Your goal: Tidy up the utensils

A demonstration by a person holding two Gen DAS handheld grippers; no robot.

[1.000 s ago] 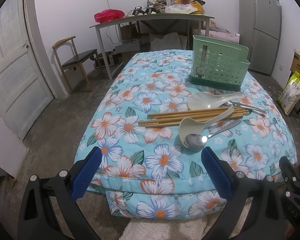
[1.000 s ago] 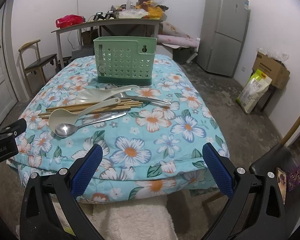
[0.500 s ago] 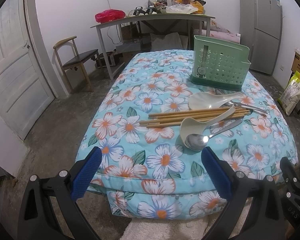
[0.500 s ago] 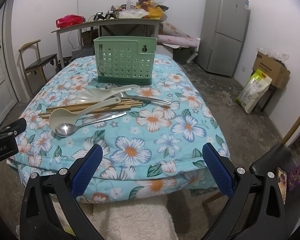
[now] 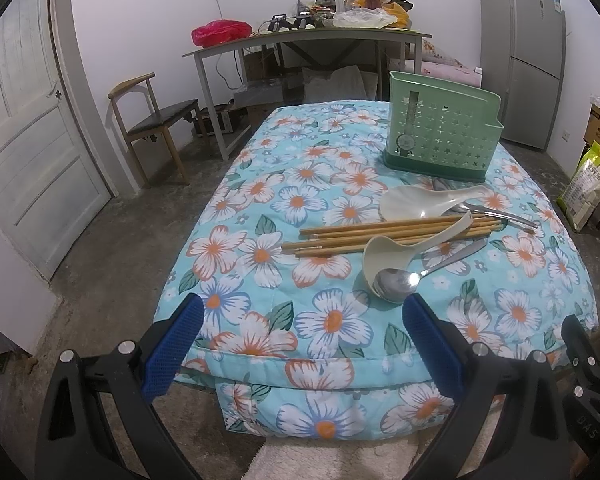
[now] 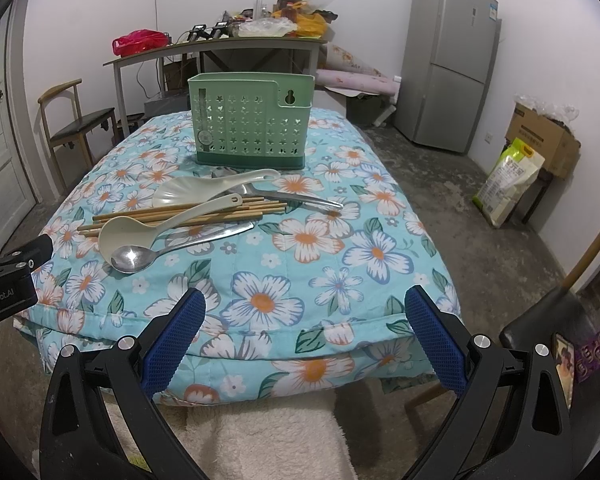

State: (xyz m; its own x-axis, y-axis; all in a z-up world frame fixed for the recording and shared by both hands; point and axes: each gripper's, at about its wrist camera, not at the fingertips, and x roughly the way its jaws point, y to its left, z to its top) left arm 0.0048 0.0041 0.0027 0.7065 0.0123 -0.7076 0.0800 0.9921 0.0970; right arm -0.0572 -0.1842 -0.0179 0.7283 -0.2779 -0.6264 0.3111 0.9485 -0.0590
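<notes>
Both grippers hover at the near edge of the quilt, jaws spread wide, holding nothing.

The left gripper and right gripper face the utensils: chopsticks, a ladle, a metal spoon, a rice paddle and perhaps more cutlery beneath. The green caddy stands upright just beyond them.

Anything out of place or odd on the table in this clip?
Only the expected mess: chopsticks, two plastic spoons, and metal spoons lie heaped crosswise on the floral cover. The green caddy stands upright. No spills or damage.
</notes>
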